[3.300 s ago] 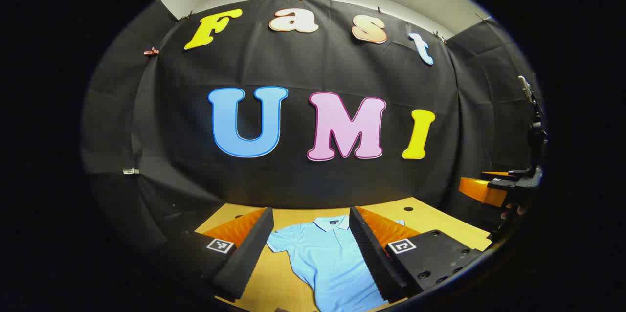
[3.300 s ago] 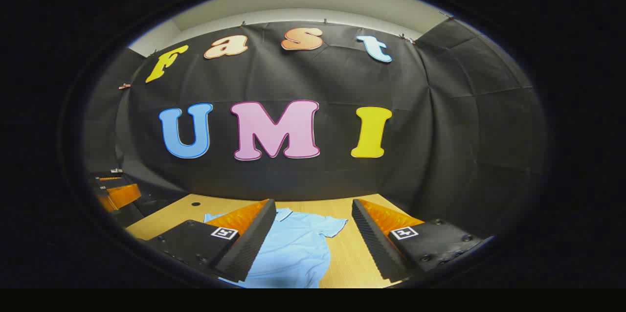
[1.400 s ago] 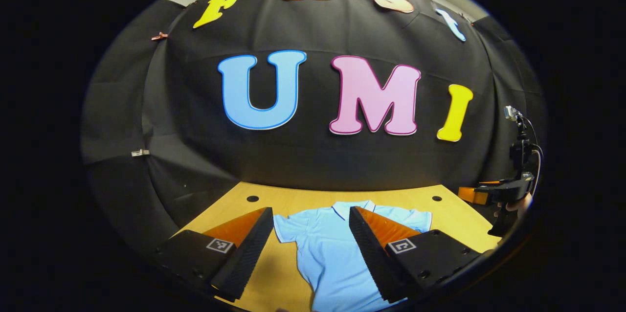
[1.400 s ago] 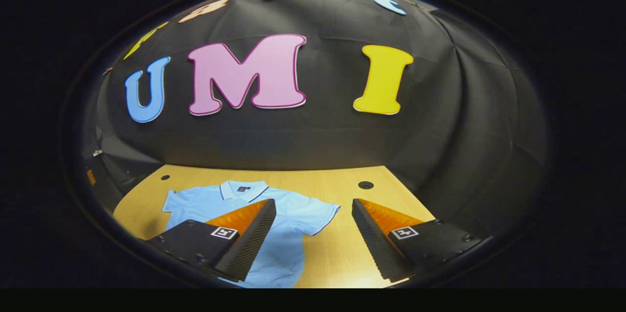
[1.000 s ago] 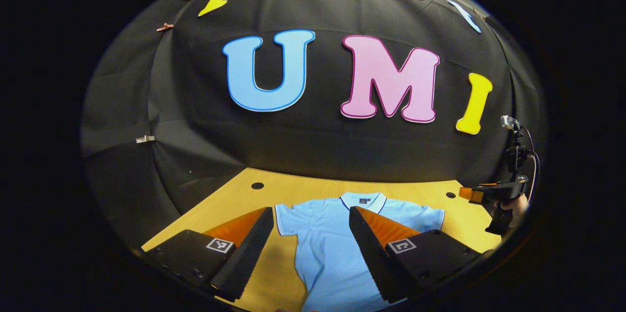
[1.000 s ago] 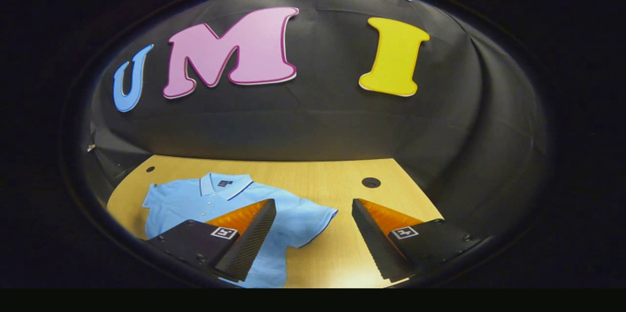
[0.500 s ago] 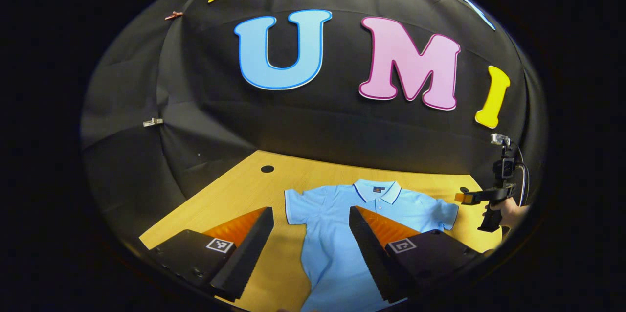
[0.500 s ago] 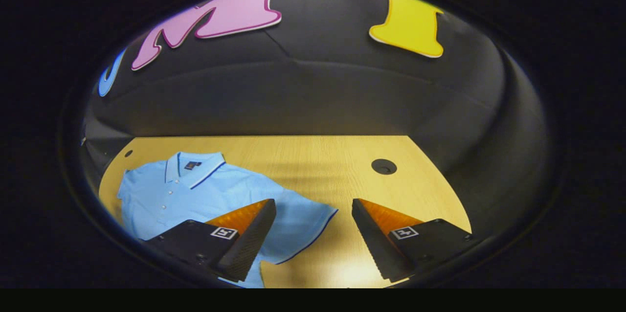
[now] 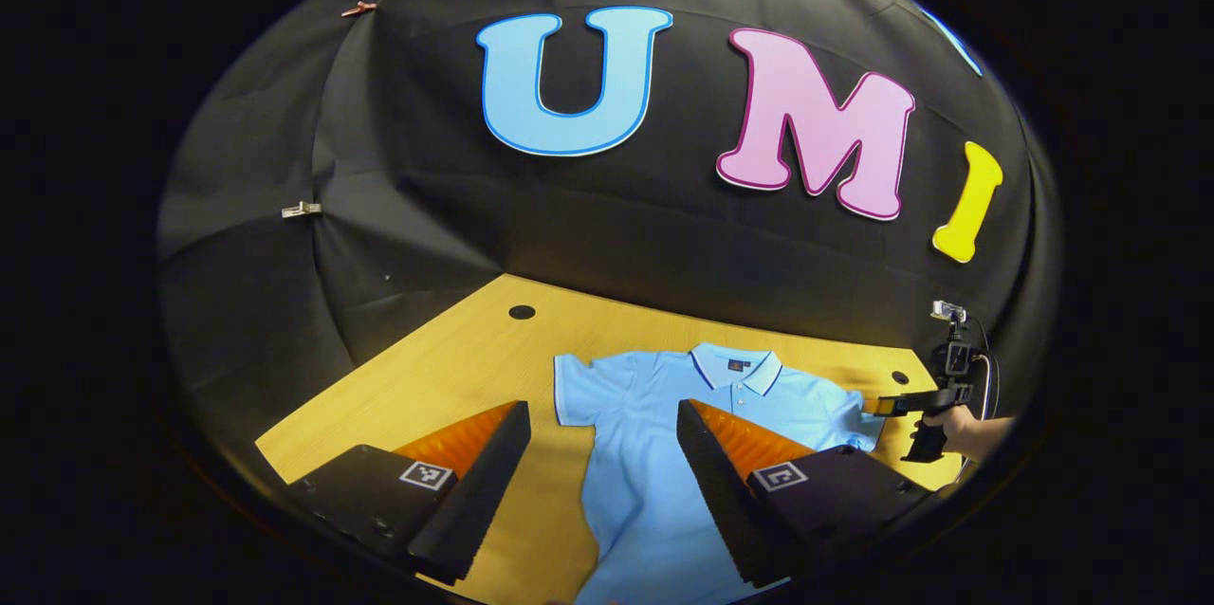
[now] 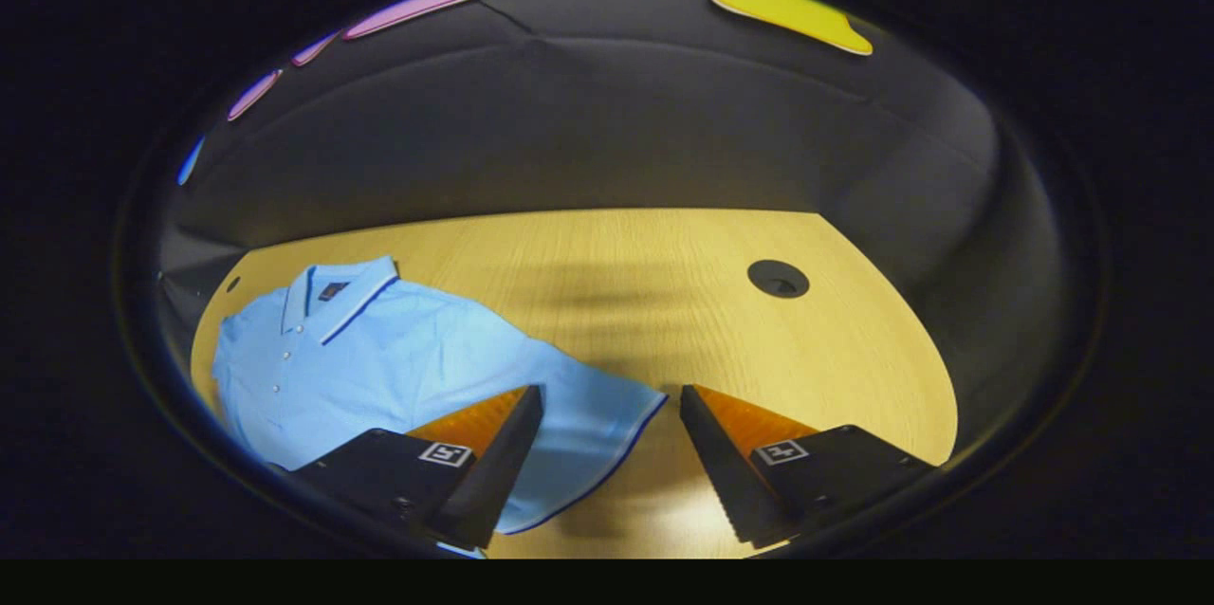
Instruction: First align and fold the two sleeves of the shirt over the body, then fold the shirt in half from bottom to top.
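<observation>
A light blue polo shirt (image 9: 654,434) lies flat, face up, on the wooden table (image 9: 446,377), collar toward the wall and both short sleeves spread out. My left gripper (image 9: 602,420) hangs open above it, its fingers straddling the shirt's left shoulder and chest. In the right gripper view the shirt (image 10: 379,358) stretches to the left, and my right gripper (image 10: 607,406) is open just above the cuff of the right sleeve (image 10: 607,415). The right gripper (image 9: 887,407) also appears at the far right of the left gripper view, held by a hand (image 9: 967,430) beside that sleeve.
Round cable holes sit in the table, one near the far left corner (image 9: 521,312) and one at the far right (image 10: 778,278). Bare wood lies to the right of the shirt and between it and the wall. Black cloth closes the booth behind the table.
Both grippers have tilted down toward the table and come closer to the shirt. The right gripper has dropped to the right sleeve cuff. Both stay open.
</observation>
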Available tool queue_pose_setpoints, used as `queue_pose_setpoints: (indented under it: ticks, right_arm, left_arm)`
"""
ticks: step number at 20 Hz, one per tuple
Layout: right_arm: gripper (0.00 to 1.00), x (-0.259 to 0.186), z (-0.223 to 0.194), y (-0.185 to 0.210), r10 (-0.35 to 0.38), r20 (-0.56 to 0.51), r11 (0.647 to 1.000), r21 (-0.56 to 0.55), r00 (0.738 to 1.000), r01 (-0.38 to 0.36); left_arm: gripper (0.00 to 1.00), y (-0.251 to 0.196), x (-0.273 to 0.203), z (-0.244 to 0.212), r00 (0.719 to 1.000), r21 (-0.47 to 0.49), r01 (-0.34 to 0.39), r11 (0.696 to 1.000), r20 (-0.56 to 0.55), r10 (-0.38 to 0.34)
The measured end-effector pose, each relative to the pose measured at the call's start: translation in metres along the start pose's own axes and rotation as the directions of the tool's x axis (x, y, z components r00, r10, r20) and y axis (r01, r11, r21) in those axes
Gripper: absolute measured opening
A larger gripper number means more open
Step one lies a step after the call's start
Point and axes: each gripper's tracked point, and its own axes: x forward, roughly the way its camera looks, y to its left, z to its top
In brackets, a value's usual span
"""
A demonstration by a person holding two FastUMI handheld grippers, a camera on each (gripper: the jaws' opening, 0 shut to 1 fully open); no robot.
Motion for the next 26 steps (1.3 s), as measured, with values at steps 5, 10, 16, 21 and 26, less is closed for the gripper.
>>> queue_pose_setpoints:
  ticks: [5, 10, 16, 21, 26]
  right_arm:
    - [0.52, 0.000, 0.002, 0.009, 0.044, 0.018, 0.999, -0.007, 0.999, -0.044]
    - [0.00, 0.002, 0.002, 0.011, 0.044, 0.025, 0.999, -0.006, 0.999, -0.044]
    - [0.05, -0.018, 0.028, 0.017, 0.039, 0.085, 0.999, -0.040, 0.996, -0.036]
    - [0.05, -0.049, 0.062, 0.057, 0.093, 0.142, 0.990, -0.122, 0.985, -0.076]
    - [0.05, -0.064, 0.078, 0.129, 0.177, 0.167, 0.968, -0.205, 0.970, -0.141]
  left_arm:
    - [0.99, 0.002, -0.002, -0.001, 1.000, 0.009, -0.007, 1.000, -0.002, 0.007]
    - [0.99, -0.002, -0.008, -0.004, 1.000, 0.013, -0.005, 1.000, -0.002, 0.005]
    - [0.99, 0.002, -0.013, -0.011, 1.000, 0.018, 0.000, 1.000, -0.009, 0.001]
    - [0.99, 0.010, -0.017, -0.010, 1.000, -0.005, 0.000, 1.000, -0.003, 0.000]
    - [0.99, 0.031, -0.029, -0.019, 1.000, -0.021, -0.016, 1.000, -0.011, 0.015]
